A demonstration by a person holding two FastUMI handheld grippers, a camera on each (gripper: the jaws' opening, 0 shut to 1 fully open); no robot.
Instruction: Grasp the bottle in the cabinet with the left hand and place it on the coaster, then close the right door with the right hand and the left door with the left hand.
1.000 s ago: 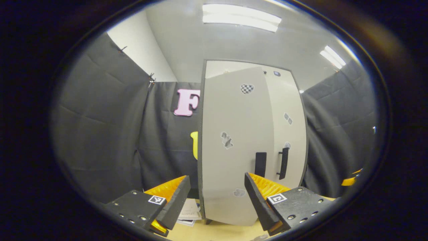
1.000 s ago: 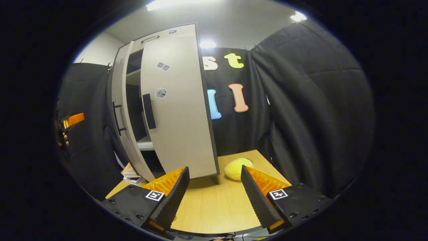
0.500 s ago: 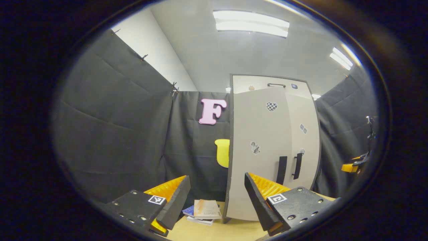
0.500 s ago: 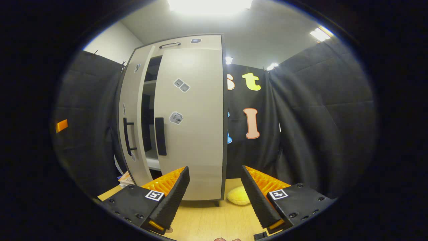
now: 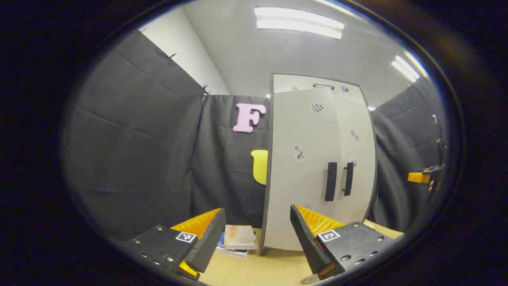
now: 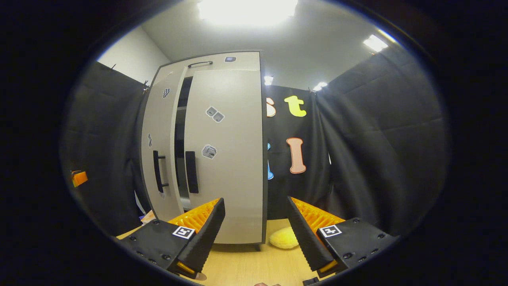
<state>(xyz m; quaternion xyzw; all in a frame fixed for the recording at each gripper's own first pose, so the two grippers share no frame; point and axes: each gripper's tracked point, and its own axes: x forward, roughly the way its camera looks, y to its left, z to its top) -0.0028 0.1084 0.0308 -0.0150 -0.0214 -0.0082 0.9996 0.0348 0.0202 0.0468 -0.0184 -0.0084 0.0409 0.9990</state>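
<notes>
The pale cabinet [image 5: 317,131] stands on the wooden table, up against the booth's wall. In the right gripper view a narrow dark gap [image 6: 180,139] runs between the left door [image 6: 158,131] and the right door [image 6: 228,159]; the right door looks flush with the frame. Each door has a black vertical handle [image 5: 330,181] [image 5: 348,178]. My left gripper [image 5: 256,238] is open and holds nothing, a little back from the left door's outer edge. My right gripper [image 6: 254,234] is open too, in front of the right door's lower corner and apart from it.
A stack of books [image 5: 238,239] lies on the table [image 5: 270,270] left of the cabinet. A yellow plush thing [image 6: 282,239] sits by the cabinet's right foot. The other gripper shows far off at the edge of each view [image 5: 420,177] [image 6: 79,178].
Both doors have swung towards the cabinet and the gap between them has narrowed to a slit. Both grippers have drawn back and stay open.
</notes>
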